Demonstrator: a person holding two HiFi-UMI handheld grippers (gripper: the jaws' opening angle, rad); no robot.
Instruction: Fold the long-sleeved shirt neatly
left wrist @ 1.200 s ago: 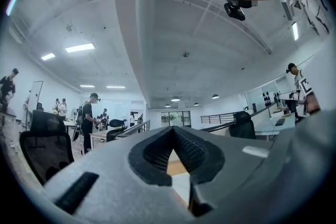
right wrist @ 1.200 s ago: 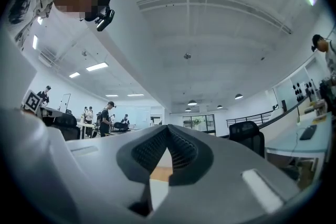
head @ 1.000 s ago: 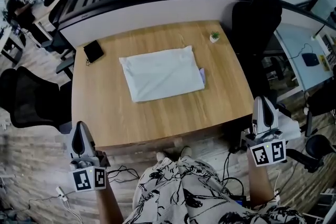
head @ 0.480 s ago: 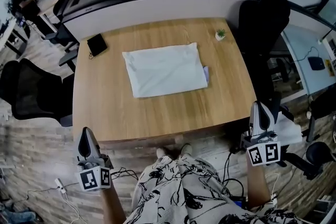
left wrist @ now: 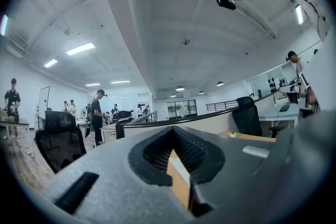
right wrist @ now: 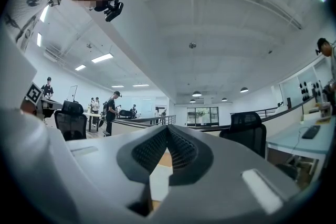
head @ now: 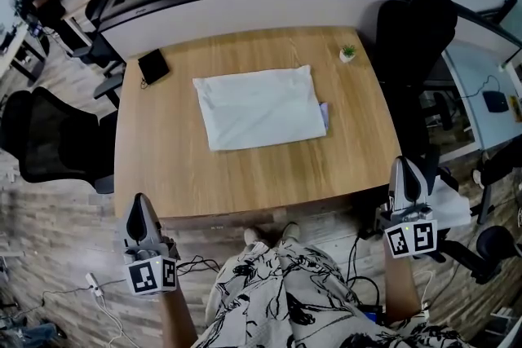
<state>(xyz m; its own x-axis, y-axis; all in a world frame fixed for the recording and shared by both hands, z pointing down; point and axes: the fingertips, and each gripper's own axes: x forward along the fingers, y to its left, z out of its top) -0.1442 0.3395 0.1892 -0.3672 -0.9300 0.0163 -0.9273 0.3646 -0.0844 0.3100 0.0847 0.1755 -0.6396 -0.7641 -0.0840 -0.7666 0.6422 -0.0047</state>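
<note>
The white shirt (head: 261,107) lies folded into a flat rectangle in the middle of the wooden table (head: 245,175); a small lilac corner sticks out at its right edge. My left gripper (head: 140,204) hangs below the table's near left corner, far from the shirt, its jaws shut with nothing between them. My right gripper (head: 403,167) is off the table's near right corner, also shut and empty. In the left gripper view the left gripper (left wrist: 173,131) points level across the room. The right gripper (right wrist: 167,131) in its own view does the same.
A small potted plant (head: 348,53) stands at the table's far right corner and a black flat item (head: 152,66) at the far left. Black office chairs stand at the left (head: 49,147) and the far right (head: 416,37). Cables lie on the floor.
Both grippers have sunk a little at the person's sides. The shirt lies as before.
</note>
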